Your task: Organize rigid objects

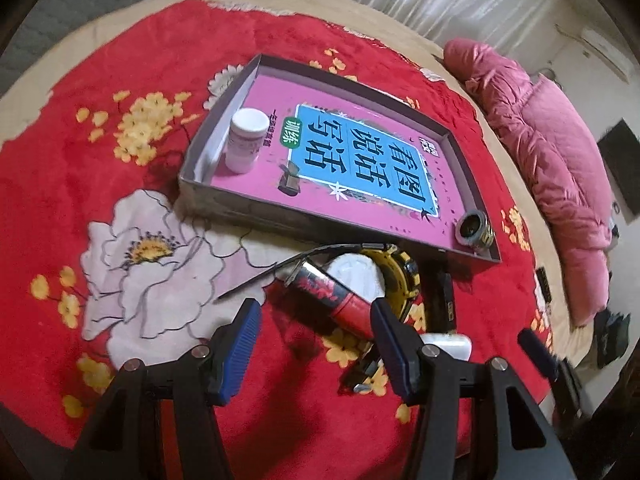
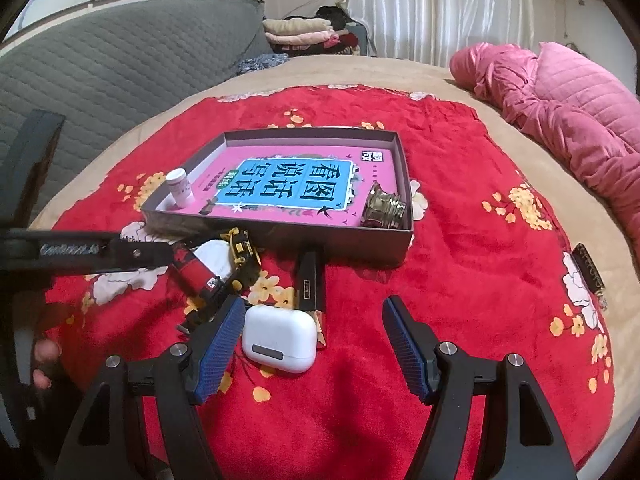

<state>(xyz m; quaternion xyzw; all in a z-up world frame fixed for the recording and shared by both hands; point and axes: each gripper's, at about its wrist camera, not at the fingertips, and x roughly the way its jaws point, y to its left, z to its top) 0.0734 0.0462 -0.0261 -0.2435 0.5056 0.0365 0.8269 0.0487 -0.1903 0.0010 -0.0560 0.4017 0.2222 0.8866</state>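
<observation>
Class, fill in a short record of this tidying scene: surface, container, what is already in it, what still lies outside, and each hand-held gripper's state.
surface: red floral blanket
container: shallow grey box with a pink book as its floor
inside box: white bottle upright in one near corner; metal fitting in the other
outside, in front of box: red and black cylinder, yellow and black tape measure, white earbud case, dark flat bar
left hand-held gripper: open, above the cylinder
right hand-held gripper: open, at the earbud case
</observation>
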